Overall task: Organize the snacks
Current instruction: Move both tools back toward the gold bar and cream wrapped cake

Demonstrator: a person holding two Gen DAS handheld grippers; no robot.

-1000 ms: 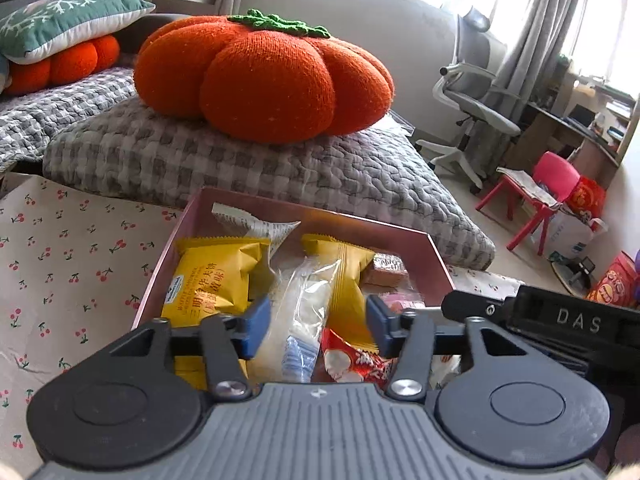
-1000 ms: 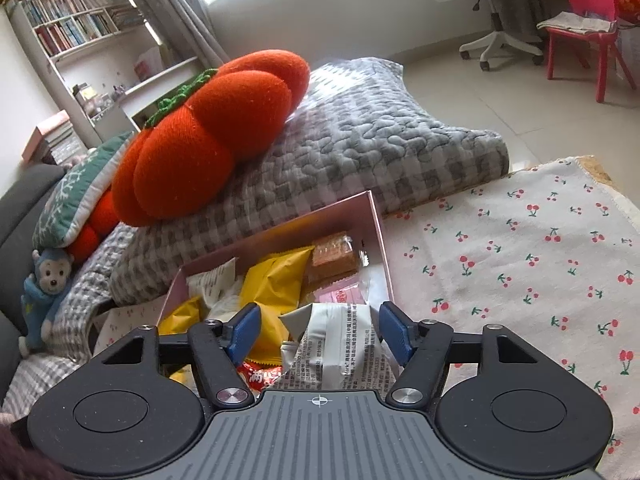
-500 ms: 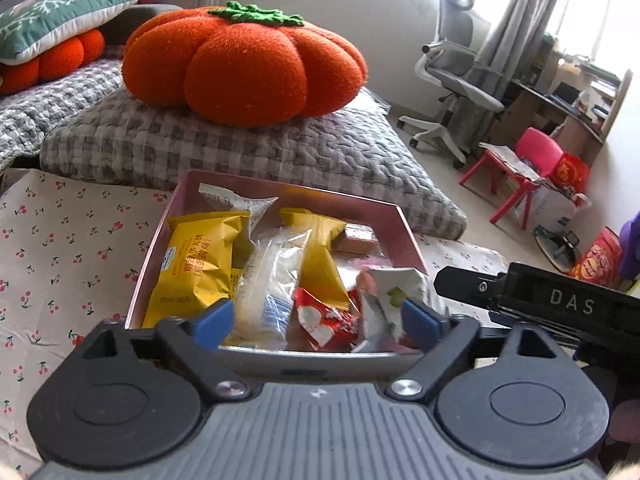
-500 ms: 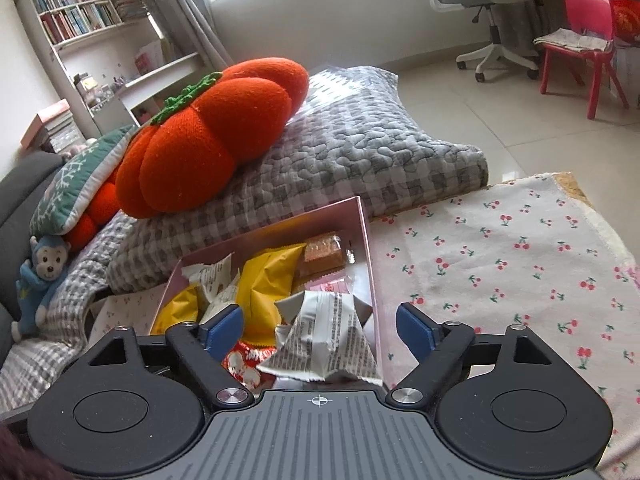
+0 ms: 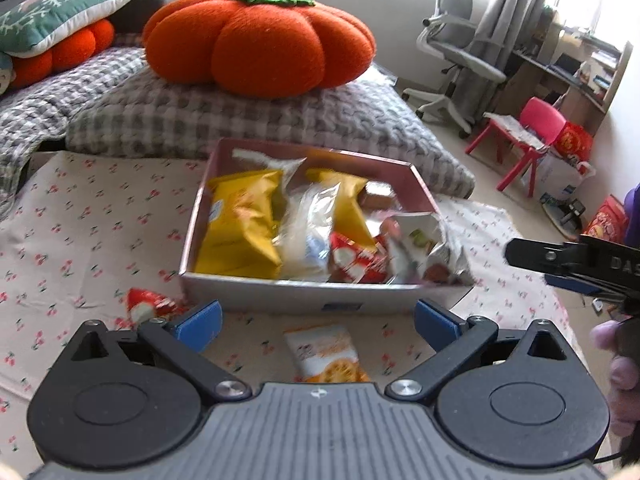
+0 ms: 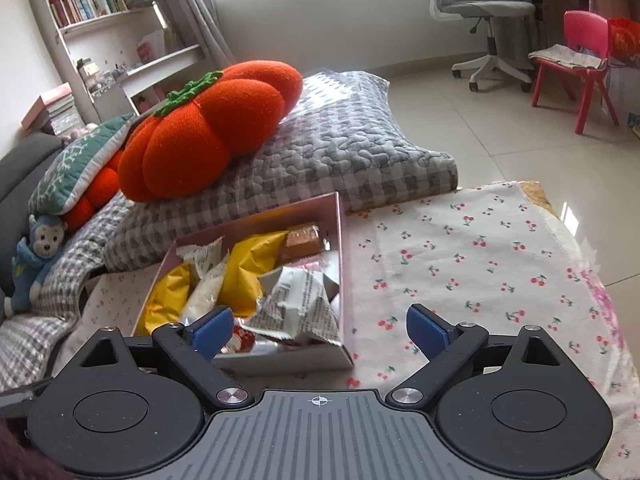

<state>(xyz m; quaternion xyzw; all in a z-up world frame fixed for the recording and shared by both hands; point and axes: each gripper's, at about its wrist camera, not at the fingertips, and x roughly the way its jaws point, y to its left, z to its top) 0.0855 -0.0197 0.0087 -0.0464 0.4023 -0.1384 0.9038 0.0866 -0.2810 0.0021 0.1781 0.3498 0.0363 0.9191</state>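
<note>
A pink box [image 5: 304, 294] sits on the cherry-print cloth, filled with yellow packets [image 5: 240, 224], a clear packet [image 5: 308, 224], a red one and a silvery packet [image 6: 304, 300]. My left gripper [image 5: 318, 322] hovers in front of the box's near wall, its jaws opening wide with nothing between them. Below it on the cloth lie an orange-and-white packet [image 5: 326, 354] and a red packet [image 5: 148, 306]. My right gripper [image 6: 320, 332] is at the box's near right corner, jaws also opening and holding nothing. One of its fingers [image 5: 536, 254] shows in the left wrist view.
A grey quilted pad [image 5: 224, 120] with an orange pumpkin cushion [image 5: 260, 40] lies just behind the box [image 6: 340, 240]. The cloth [image 6: 460, 260] stretches right to the table edge. An office chair [image 6: 480, 12], a pink chair [image 6: 580, 52] and a plush monkey [image 6: 36, 256] stand further off.
Both grippers have opened and drawn back from the box. The clear packet from the left and the silvery packet from the right now lie in the box.
</note>
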